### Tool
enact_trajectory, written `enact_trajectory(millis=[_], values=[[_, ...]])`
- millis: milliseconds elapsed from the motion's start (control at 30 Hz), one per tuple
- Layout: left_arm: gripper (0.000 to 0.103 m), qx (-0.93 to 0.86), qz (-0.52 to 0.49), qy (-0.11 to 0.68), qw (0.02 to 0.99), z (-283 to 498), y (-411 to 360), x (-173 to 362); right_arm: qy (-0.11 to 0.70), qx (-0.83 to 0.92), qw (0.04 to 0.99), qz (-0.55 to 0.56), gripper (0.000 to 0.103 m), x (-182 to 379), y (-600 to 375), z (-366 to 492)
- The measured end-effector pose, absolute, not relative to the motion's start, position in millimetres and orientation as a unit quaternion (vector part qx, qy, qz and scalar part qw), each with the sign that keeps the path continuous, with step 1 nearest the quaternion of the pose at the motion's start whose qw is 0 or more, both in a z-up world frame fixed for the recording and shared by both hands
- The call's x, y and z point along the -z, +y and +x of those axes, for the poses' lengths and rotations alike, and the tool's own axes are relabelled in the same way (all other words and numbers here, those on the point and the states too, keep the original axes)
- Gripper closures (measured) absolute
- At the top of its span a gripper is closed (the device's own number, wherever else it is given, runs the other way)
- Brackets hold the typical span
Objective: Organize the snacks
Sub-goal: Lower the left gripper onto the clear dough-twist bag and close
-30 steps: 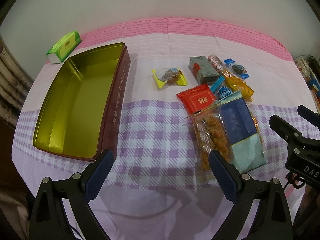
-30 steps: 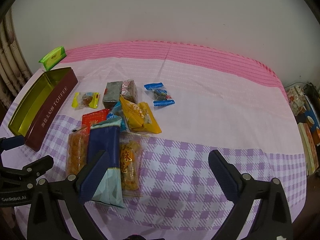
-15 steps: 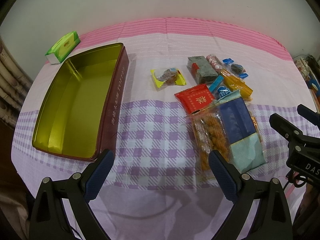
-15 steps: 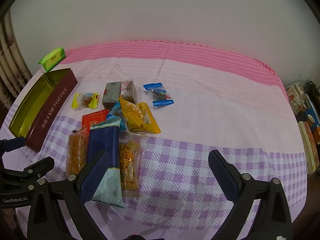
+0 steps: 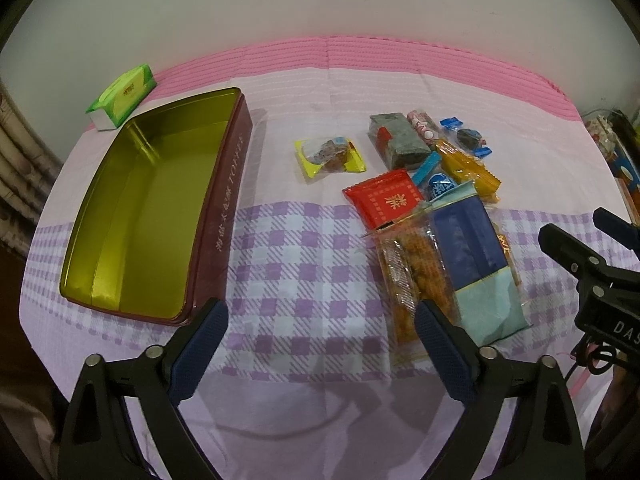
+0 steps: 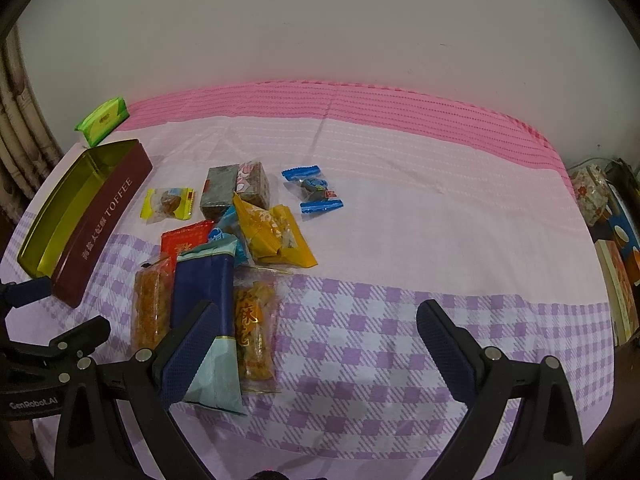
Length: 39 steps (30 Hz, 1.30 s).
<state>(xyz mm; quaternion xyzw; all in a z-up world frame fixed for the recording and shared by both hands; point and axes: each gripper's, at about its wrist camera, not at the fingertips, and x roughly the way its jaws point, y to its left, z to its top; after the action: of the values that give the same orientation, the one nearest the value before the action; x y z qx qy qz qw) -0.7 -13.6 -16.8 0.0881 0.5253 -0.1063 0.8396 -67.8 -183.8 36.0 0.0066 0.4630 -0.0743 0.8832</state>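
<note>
A tablecloth [image 5: 320, 92] is covering the table, with an open, empty toffee tin [image 5: 144, 208] lying at its left side. The snacks [image 5: 432, 216] are lying in a loose pile right of the tin, none inside it. The left gripper [image 5: 320, 320], having just narrowed slightly, and the right gripper [image 6: 316, 320] are both hovering spread wide, gripping nothing.
</note>
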Motion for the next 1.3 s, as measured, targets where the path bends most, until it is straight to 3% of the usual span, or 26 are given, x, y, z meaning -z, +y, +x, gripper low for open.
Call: enact_trajectory(millis=[933,1300], values=[[0.04,0.18,0.039,0.575,0.797,28,-51,51,0.466,0.09,0.88,0.034,0.005,-40,-204,-64],[0.042,0.165,0.033,0.597,0.784,21,-34,67,0.47,0.083,0.878,0.032,0.005,-36,-200,-64]])
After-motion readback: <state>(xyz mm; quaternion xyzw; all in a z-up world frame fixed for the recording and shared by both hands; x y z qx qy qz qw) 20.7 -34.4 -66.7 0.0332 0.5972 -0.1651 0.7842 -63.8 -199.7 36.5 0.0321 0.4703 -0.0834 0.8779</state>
